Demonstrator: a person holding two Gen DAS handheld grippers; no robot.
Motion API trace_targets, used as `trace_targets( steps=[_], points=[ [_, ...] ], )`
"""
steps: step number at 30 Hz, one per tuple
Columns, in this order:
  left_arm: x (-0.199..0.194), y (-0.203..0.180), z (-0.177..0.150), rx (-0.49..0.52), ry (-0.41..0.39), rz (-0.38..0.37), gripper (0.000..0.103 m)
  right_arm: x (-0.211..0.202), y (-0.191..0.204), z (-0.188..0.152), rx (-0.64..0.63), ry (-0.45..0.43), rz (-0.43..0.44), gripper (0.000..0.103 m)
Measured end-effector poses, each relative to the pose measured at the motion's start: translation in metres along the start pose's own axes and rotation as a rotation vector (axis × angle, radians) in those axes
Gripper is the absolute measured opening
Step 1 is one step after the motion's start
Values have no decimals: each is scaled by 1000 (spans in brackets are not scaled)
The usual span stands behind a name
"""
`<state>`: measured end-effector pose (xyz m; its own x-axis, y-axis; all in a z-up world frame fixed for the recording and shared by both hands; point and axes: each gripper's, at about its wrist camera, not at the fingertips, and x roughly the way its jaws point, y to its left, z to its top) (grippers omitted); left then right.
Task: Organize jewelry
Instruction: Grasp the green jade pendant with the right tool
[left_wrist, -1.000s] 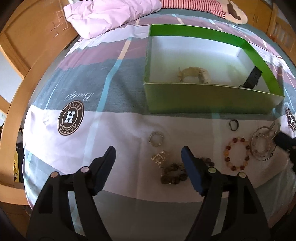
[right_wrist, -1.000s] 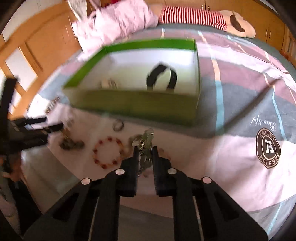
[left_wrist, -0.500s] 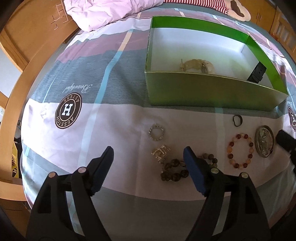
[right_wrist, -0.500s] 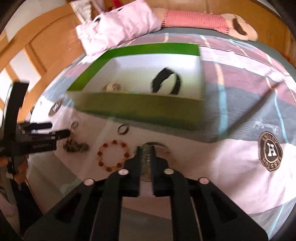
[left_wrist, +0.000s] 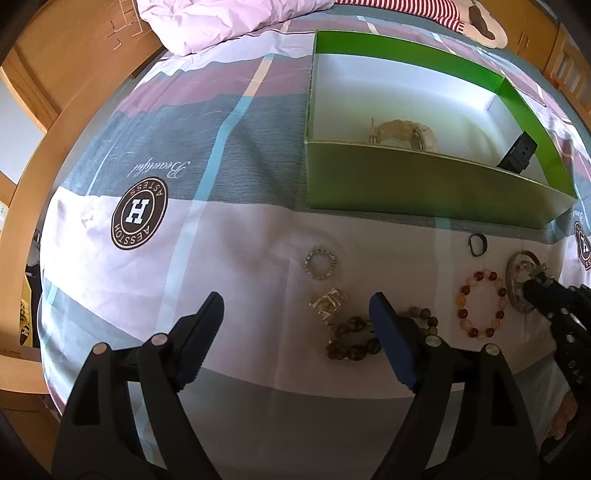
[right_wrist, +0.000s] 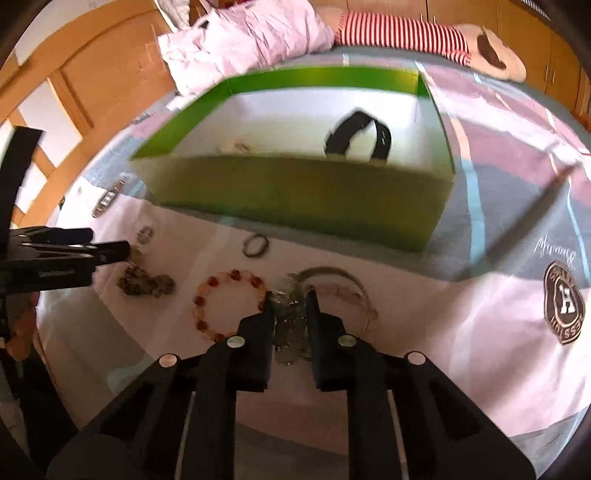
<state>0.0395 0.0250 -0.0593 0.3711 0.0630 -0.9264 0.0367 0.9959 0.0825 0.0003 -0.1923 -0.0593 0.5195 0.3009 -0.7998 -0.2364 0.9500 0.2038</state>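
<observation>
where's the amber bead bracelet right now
The amber bead bracelet lies flat on the bedsheet in front of the green box, between the dark bead bracelet and the right gripper.

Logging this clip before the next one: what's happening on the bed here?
A person with a gripper in each hand is sorting jewelry into a green box on the bedspread. The right gripper is closing around a clear crystal bracelet beside the amber bead bracelet. The left gripper hovers open above a dark bead bracelet. A black band and a pale bracelet already lie in the box.
</observation>
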Motion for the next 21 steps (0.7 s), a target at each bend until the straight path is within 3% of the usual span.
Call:
trace_targets(
  steps=[5,11,14,17,21],
  points=[
    [1,3,0,-11,15,-10,84,-14,-6,5,25,-43,-10,17],
    [10,4,-1,-21,55,-17,83,-8,-18,3,69,-9,-28,17],
    [18,4,-4,-29,92,-31,74,-7,-15,4,54,-10,-31,17],
    [16,-9,-9,8,103,-73,73,-7,-12,3,36,-8,-30,17],
    [21,-25,-15,66,100,-45,78,-4,-10,1,34,2,-29,17]
  ],
)
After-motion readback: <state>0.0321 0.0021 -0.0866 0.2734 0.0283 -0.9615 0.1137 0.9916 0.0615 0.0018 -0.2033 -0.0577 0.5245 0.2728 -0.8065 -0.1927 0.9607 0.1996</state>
